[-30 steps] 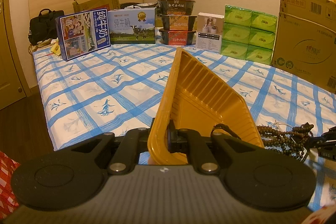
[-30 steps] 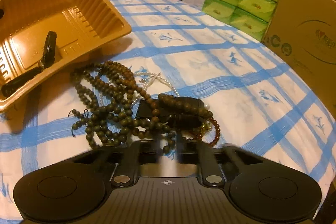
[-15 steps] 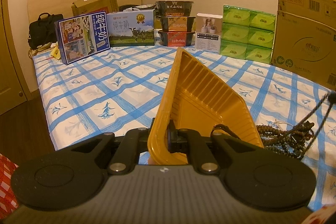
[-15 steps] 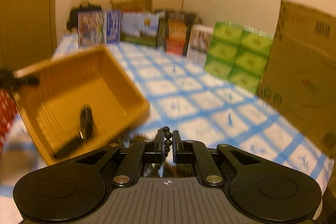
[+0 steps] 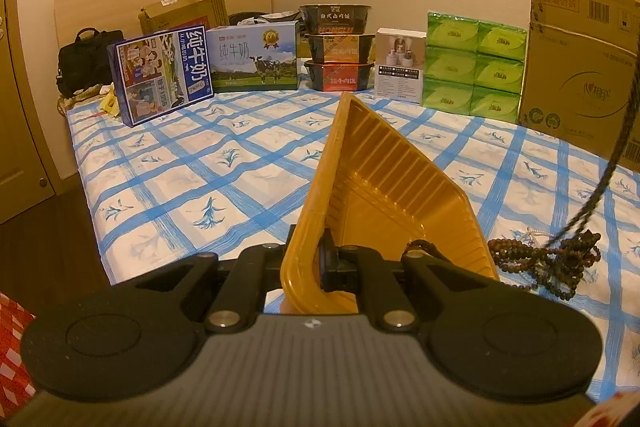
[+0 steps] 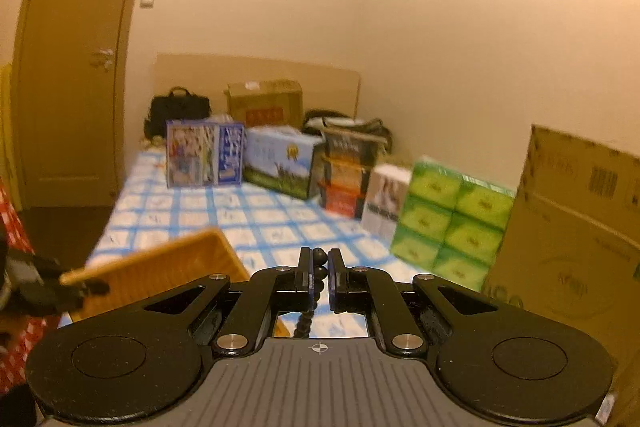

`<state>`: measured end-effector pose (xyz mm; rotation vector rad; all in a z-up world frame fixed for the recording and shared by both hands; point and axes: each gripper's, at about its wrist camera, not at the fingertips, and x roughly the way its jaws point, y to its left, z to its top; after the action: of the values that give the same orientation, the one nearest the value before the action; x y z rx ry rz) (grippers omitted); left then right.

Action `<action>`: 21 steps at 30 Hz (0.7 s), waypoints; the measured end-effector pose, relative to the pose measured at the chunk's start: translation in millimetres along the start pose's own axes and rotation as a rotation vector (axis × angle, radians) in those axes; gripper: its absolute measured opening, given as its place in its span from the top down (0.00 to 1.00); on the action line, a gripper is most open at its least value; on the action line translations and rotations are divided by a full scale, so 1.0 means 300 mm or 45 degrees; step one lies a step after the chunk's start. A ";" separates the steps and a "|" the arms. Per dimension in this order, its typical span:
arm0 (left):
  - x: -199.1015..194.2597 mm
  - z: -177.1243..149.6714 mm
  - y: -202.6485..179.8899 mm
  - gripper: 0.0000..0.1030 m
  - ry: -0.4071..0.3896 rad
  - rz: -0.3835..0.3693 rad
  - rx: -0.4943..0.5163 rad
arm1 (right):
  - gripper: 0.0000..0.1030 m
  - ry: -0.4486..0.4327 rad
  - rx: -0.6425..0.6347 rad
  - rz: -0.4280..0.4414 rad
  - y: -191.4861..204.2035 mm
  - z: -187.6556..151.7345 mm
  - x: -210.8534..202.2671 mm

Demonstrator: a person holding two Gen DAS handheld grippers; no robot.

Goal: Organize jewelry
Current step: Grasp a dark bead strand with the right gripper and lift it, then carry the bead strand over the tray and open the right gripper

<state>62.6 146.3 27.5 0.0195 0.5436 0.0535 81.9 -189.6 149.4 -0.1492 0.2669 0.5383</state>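
Pinching the dark wooden bead strand (image 6: 318, 269), your right claw (image 6: 319, 267) risks dragging the tangled bead pile (image 5: 548, 261); your left claw (image 5: 320, 265) clamps the tilted orange plastic tray (image 5: 384, 195).

One yellow tray (image 5: 384, 187). One pile of brown beads (image 5: 548, 263) on the bed. Two milk boxes (image 5: 252, 57). Three stacked bowls (image 5: 338, 47). One white box (image 5: 400, 65). Six green packs (image 5: 474, 67) show. Two brown boxes: one (image 5: 580, 75) at the right edge, one (image 5: 184, 11) at the back. One black bag (image 5: 86, 59).

Milk cartons (image 5: 168, 75), green tissue packs (image 5: 474, 63), cardboard box (image 5: 580, 67) line the checked bedsheet (image 5: 200, 179)
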 end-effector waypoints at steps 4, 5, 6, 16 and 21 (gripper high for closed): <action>-0.001 0.001 -0.003 0.94 0.000 0.000 0.000 | 0.94 -0.057 -0.037 0.040 0.014 0.092 0.000; 0.000 0.001 -0.003 0.94 0.000 0.000 0.000 | 0.94 -0.072 -0.042 0.053 0.017 0.111 -0.002; -0.001 0.001 -0.001 0.94 0.001 0.000 -0.003 | 0.94 -0.087 -0.049 0.063 0.022 0.135 -0.004; -0.003 0.009 -0.012 0.94 0.005 -0.002 -0.010 | 0.94 -0.253 -0.170 0.144 0.088 0.373 0.007; -0.003 0.010 -0.013 0.94 0.005 -0.001 -0.013 | 0.94 -0.332 -0.228 0.152 0.116 0.476 0.045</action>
<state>63.5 142.2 30.3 0.0092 0.5469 0.0555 105.0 -123.8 279.3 -0.2350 -0.0275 0.6932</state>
